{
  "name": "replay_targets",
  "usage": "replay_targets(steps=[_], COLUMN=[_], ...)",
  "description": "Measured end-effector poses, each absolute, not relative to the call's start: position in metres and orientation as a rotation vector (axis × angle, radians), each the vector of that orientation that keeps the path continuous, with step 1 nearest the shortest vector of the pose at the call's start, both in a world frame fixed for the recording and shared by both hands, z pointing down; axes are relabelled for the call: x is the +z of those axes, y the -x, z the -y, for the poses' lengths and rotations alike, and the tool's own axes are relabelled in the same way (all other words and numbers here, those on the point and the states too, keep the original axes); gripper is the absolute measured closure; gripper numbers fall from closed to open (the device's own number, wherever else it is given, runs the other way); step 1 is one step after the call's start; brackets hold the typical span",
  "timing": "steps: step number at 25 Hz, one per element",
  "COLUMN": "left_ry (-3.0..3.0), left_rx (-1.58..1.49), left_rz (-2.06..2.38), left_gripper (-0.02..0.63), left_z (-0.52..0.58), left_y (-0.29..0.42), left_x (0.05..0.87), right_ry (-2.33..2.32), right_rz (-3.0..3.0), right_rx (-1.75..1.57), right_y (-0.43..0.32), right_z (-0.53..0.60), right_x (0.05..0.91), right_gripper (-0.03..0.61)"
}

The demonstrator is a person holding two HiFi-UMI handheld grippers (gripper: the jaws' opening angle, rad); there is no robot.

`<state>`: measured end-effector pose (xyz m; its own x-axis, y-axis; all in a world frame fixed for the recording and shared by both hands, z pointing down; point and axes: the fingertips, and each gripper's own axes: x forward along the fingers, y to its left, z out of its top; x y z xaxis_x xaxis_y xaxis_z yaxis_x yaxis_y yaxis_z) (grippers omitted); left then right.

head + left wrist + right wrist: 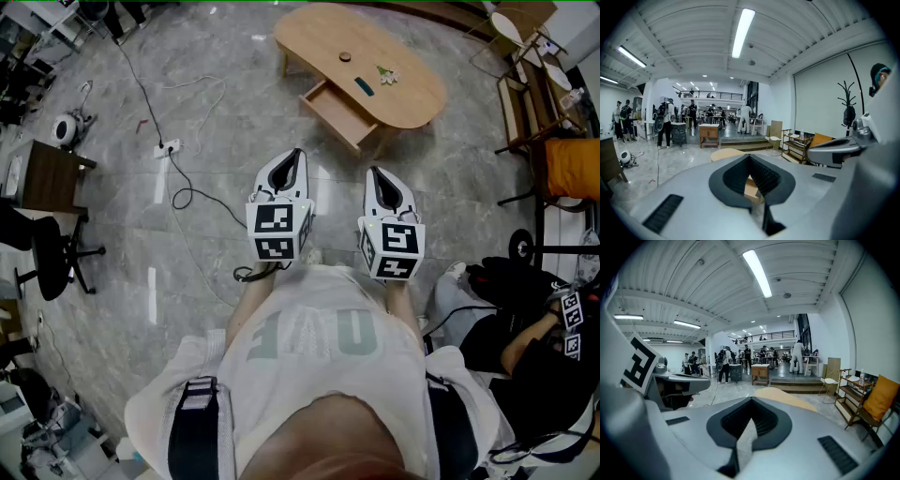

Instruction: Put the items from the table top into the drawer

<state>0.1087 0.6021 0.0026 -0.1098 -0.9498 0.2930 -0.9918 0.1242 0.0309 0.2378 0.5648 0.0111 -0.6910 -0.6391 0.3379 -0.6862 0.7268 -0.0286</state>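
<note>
**Left gripper** (296, 155): held out in front of the person's chest. The jaws are clenched tip to tip with nothing between them. Its own view shows the tips meeting, with only pale wood and floor visible through the gap behind them.

**Right gripper** (375, 172): just beside the left and level with it. The jaws are likewise closed and empty.

**Table** (412, 98): both grippers point toward it. It stands well apart from them across the grey floor, ahead and somewhat to the right.

**Drawer** (339, 114): pulled open on the table's near side.

**Items on the table top, left to right:**
- A small round brown item (345, 56) lies near the far edge.
- A dark flat item (364, 86) lies close to the edge above the drawer.
- A white-and-green item (386, 75) lies just beside the dark one.

All three lie well apart from both grippers.
</note>
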Motion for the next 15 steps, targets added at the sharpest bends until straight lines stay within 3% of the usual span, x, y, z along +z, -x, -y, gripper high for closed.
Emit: replay_targets(steps=[15], left_ry=[-1.981], left_rx=[0.235], left_rz=[2.137], left_gripper=[0.606], left_z=[-0.589], left_y=[-0.077], left_x=[0.002], right_ry=[-1.125], right_rz=[2.634], right_rx=[0.2], right_y=[-0.219], right_z=[-0.556], right_x=[0.009], right_gripper=[0.574])
